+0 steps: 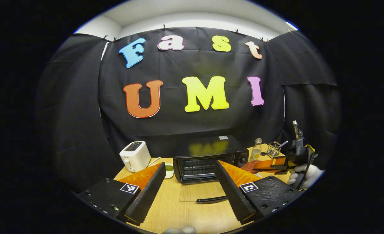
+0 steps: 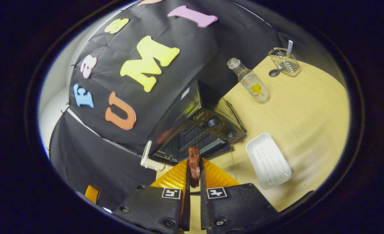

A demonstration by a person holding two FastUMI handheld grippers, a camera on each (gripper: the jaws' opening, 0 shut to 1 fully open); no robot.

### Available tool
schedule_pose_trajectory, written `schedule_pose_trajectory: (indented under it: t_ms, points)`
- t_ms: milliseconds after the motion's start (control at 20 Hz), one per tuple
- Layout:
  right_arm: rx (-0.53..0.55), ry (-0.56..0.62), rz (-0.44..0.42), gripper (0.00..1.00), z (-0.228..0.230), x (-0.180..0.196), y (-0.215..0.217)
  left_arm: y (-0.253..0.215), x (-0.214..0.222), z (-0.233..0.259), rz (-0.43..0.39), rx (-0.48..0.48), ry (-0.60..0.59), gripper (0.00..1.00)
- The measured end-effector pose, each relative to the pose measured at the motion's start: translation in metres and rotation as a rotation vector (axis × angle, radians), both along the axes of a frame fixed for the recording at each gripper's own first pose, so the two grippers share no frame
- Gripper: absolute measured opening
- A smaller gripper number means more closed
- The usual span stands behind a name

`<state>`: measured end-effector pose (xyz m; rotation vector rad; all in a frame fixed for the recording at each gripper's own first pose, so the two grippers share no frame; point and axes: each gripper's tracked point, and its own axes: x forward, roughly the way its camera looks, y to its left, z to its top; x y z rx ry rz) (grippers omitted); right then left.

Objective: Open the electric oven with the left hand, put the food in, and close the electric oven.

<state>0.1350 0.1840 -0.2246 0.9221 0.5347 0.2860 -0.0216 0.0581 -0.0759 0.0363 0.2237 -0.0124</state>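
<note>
The black electric oven [image 1: 208, 157] stands at the back of the wooden table, its glass door folded down flat with the handle [image 1: 211, 199] nearest me. My left gripper [image 1: 190, 164] is open in front of the oven mouth, nothing between its fingers. To the right, a gloved hand [image 1: 304, 177] holds my right gripper [image 1: 276, 164] beside the oven. In the right gripper view that gripper [image 2: 194, 167] is shut on a reddish-brown strip of food [image 2: 194, 154], held upright just before the tilted oven [image 2: 198, 130].
A white toaster [image 1: 135, 156] stands left of the oven. Right of it are a small glass bottle [image 2: 250, 81] and a wire basket [image 2: 284, 60]. A white ribbed tray [image 2: 268, 160] lies on the table [image 2: 302, 107] near the oven's knob side.
</note>
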Motion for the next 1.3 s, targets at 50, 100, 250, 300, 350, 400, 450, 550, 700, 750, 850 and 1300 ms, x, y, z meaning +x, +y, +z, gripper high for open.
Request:
schedule_pose_trajectory:
  t_ms: [50, 100, 250, 300, 350, 400, 450, 550, 700, 750, 850, 1300]
  points:
    - [0.026, -0.002, -0.022, 0.12, -0.004, 0.01, 0.013, 0.003, 0.002, -0.004, 0.0, 0.008, 0.003, 0.96]
    - [0.051, -0.006, -0.051, 0.15, -0.008, 0.019, 0.023, 0.008, 0.003, -0.006, 0.001, 0.019, 0.0, 0.97]
    - [0.076, -0.03, -0.162, 0.16, -0.021, 0.05, 0.044, 0.018, 0.007, -0.011, 0.002, 0.044, -0.016, 0.97]
    - [0.081, -0.029, -0.185, 0.16, -0.027, 0.059, 0.052, 0.019, 0.008, -0.014, -0.001, 0.05, -0.018, 0.97]
    - [0.096, -0.029, -0.203, 0.16, -0.033, 0.068, 0.061, 0.021, 0.009, -0.017, -0.003, 0.054, -0.021, 0.97]
    - [0.118, -0.028, -0.225, 0.16, -0.038, 0.077, 0.07, 0.023, 0.01, -0.019, 0.001, 0.057, -0.024, 0.96]
    - [0.139, -0.016, -0.245, 0.16, -0.046, 0.083, 0.077, 0.026, 0.011, -0.024, 0.005, 0.053, -0.019, 0.96]
    - [0.171, -0.019, -0.286, 0.16, -0.053, 0.102, 0.091, 0.031, 0.011, -0.036, 0.017, 0.03, 0.005, 0.97]
    - [0.218, -0.024, -0.322, 0.16, -0.053, 0.13, 0.109, 0.034, 0.012, -0.049, 0.028, 0.009, 0.036, 0.96]
    - [0.245, -0.023, -0.331, 0.16, -0.052, 0.137, 0.114, 0.036, 0.013, -0.051, 0.029, 0.01, 0.04, 0.97]
    - [0.281, -0.021, -0.36, 0.16, -0.054, 0.153, 0.119, 0.039, 0.018, -0.051, 0.034, 0.012, 0.041, 0.97]
    - [0.113, -0.043, -0.393, 0.18, -0.066, 0.18, 0.118, 0.039, 0.024, -0.049, 0.037, 0.017, 0.04, 0.97]
